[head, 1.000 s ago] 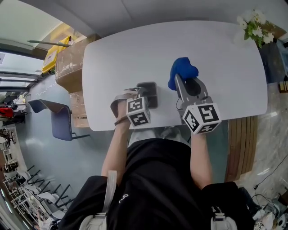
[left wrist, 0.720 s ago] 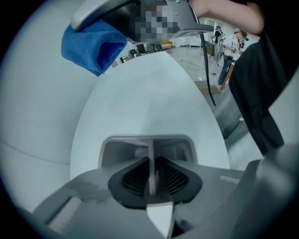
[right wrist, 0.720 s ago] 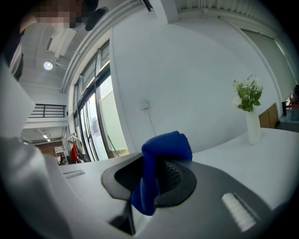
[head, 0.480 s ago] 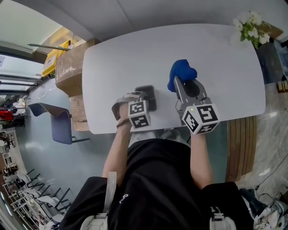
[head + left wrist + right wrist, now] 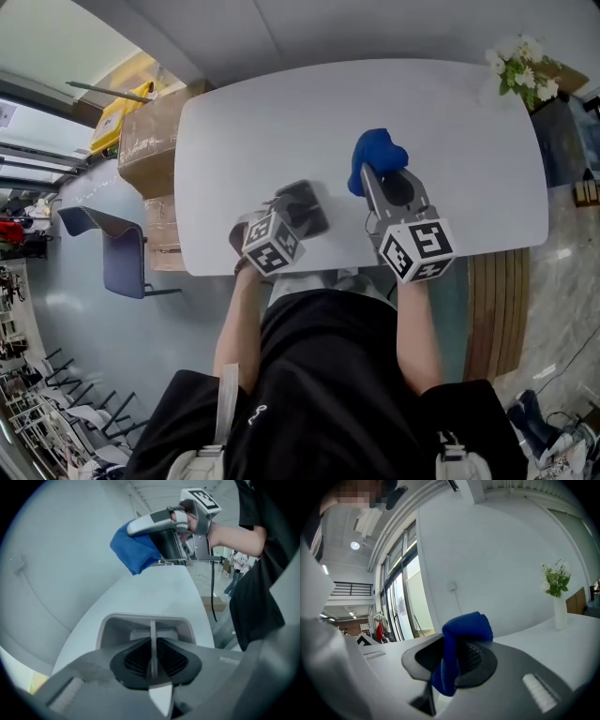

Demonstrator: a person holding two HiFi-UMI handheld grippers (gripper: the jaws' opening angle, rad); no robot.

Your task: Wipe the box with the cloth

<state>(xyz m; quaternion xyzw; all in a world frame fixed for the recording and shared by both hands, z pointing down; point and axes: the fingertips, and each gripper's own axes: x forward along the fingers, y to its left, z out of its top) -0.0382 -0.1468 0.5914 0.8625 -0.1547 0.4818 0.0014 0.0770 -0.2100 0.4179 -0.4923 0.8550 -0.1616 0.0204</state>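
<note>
Your left gripper (image 5: 152, 660), its jaws just closing, pinched the thin wall of the smooth grey box (image 5: 110, 627) at the white table's (image 5: 281, 122) near edge. Your right gripper (image 5: 452, 663) clamped the fuzzy blue cloth (image 5: 466, 625) above that table.

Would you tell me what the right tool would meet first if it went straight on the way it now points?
The right tool, gripping the blue cloth, seems to have a free way over the table; the flower vase stands well right.
</note>
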